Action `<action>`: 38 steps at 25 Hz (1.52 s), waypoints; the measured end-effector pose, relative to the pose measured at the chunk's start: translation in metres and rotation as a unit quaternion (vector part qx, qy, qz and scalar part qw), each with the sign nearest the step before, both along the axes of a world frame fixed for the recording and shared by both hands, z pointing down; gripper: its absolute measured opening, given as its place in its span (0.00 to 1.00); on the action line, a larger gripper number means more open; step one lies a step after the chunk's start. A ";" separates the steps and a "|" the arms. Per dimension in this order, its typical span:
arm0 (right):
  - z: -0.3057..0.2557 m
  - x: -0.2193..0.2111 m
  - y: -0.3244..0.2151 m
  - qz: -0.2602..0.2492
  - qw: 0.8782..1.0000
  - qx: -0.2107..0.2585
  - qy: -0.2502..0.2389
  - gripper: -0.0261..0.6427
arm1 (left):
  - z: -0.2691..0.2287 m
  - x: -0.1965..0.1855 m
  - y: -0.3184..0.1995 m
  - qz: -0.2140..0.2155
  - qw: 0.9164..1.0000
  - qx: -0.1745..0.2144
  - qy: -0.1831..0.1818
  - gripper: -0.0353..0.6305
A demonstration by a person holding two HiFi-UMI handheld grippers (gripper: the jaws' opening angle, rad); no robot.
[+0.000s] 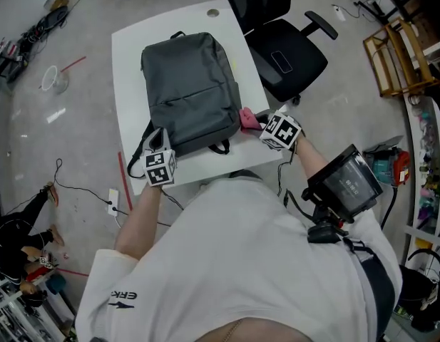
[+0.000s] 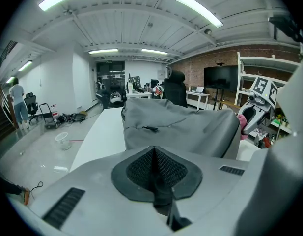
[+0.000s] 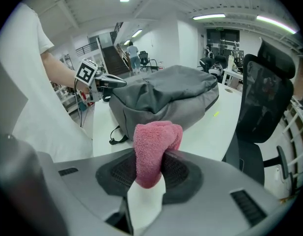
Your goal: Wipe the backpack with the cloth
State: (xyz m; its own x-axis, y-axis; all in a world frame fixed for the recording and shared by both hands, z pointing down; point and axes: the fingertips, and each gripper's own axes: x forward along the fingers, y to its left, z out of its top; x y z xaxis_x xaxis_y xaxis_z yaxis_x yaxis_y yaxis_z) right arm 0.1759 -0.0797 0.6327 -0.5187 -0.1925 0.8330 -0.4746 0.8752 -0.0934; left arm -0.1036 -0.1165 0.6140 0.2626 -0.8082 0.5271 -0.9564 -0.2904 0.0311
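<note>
Clearly the wipe has not begun: the pink cloth (image 3: 153,151) is bunched upright between the jaws of the right gripper (image 3: 152,168), which are parted only by the thickness of the fabric and clamp it firmly, just beside the near right edge of the grey backpack (image 1: 191,91). The backpack lies flat in the middle of the white table (image 1: 134,55). The left gripper (image 2: 153,168) sits at the bag's near left corner with its 2 jaws closed together, apparently nipping a thin dark strap (image 2: 163,200), which should steady the bag. To wipe well, I would tip the right gripper so the free fold of cloth, not the hard jaw tips, meets the fabric. Then I would draw it in long overlapping strokes from the near end toward the far end, keeping the left hold taut so the soft shell does not ruck up. As for writing, the pale shirt sleeve (image 1: 123,296) carries dark letters that look like "ERK". The gripper cubes show only black-and-white square markers, and no logo is legible on the bag.
</note>
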 end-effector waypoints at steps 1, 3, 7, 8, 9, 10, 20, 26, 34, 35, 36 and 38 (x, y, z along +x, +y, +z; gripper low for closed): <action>-0.003 0.004 -0.003 0.003 1.000 0.005 0.001 0.21 | 0.000 0.000 0.000 0.000 1.000 -0.001 0.000 0.06; -0.020 0.013 -0.016 0.011 1.000 0.017 -0.009 0.21 | -0.003 0.001 0.002 -0.002 1.000 -0.002 -0.002 0.06; -0.070 0.012 -0.058 0.010 0.997 0.056 -0.046 0.22 | -0.014 0.003 0.004 -0.014 1.000 -0.006 -0.006 0.06; -0.081 0.006 -0.069 0.001 0.996 0.066 -0.055 0.21 | -0.016 0.003 0.005 -0.019 1.000 -0.008 -0.007 0.06; -0.091 -0.002 -0.080 -0.011 0.995 0.074 -0.064 0.21 | -0.017 0.002 0.007 -0.025 1.000 -0.009 -0.008 0.06; -0.100 -0.013 -0.089 -0.025 0.994 0.080 -0.074 0.21 | -0.018 0.001 0.010 -0.032 0.999 -0.010 -0.009 0.06; -0.121 -0.141 -0.123 -0.162 0.976 0.067 -0.129 0.21 | -0.030 -0.008 0.022 -0.117 0.993 0.001 0.009 0.06; -0.119 -0.223 -0.106 -0.229 0.965 0.046 -0.123 0.21 | -0.033 -0.015 0.032 -0.106 0.994 0.012 0.019 0.06; -0.112 -0.315 -0.064 -0.300 0.950 -0.011 -0.084 0.21 | -0.036 -0.015 0.042 -0.051 0.997 0.025 0.058 0.06; -0.108 -0.325 -0.059 -0.308 0.948 -0.022 -0.074 0.21 | -0.036 -0.014 0.042 -0.044 0.997 0.028 0.062 0.06; -0.103 -0.334 -0.053 -0.316 0.946 -0.035 -0.062 0.21 | -0.034 -0.012 0.043 -0.038 0.997 0.030 0.065 0.06; -0.090 -0.348 -0.045 -0.329 0.942 -0.060 -0.032 0.21 | -0.031 -0.011 0.043 -0.025 0.996 0.035 0.072 0.06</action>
